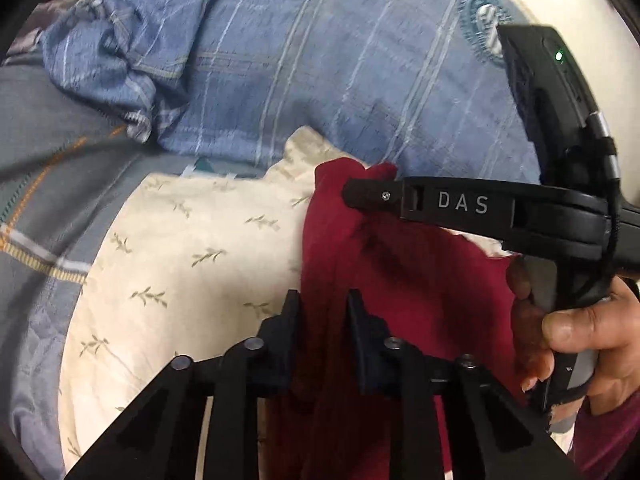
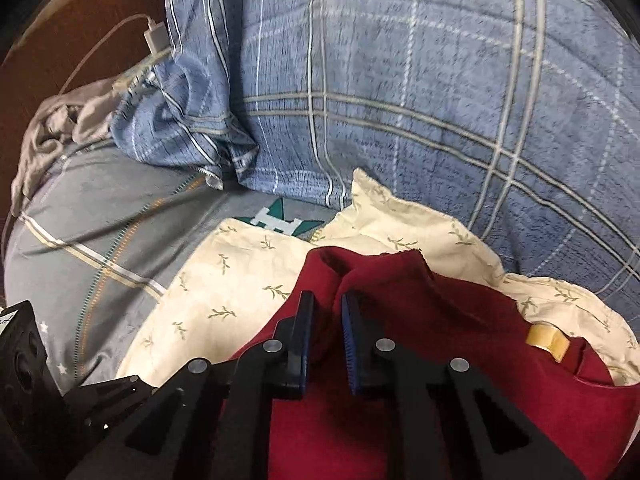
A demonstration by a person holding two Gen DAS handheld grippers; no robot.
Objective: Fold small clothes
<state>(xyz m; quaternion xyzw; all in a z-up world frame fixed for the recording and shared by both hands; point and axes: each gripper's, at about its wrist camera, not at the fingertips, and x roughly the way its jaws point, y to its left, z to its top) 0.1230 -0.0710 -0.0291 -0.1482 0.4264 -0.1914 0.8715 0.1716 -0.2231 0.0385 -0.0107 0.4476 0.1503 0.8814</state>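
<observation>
Lying on cream leaf-print cloth [image 2: 248,276] over the bed: red garment [image 2: 440,312], running lengthwise from near edge toward blue plaid bedding [image 2: 400,100]. Pinching its far corner: right gripper [image 1: 356,196], pressed nearly together. Clamping a raised fold nearer the person: left gripper [image 1: 322,308], narrowed on red cloth. Both sitting directly on the garment, right one farther along.
</observation>
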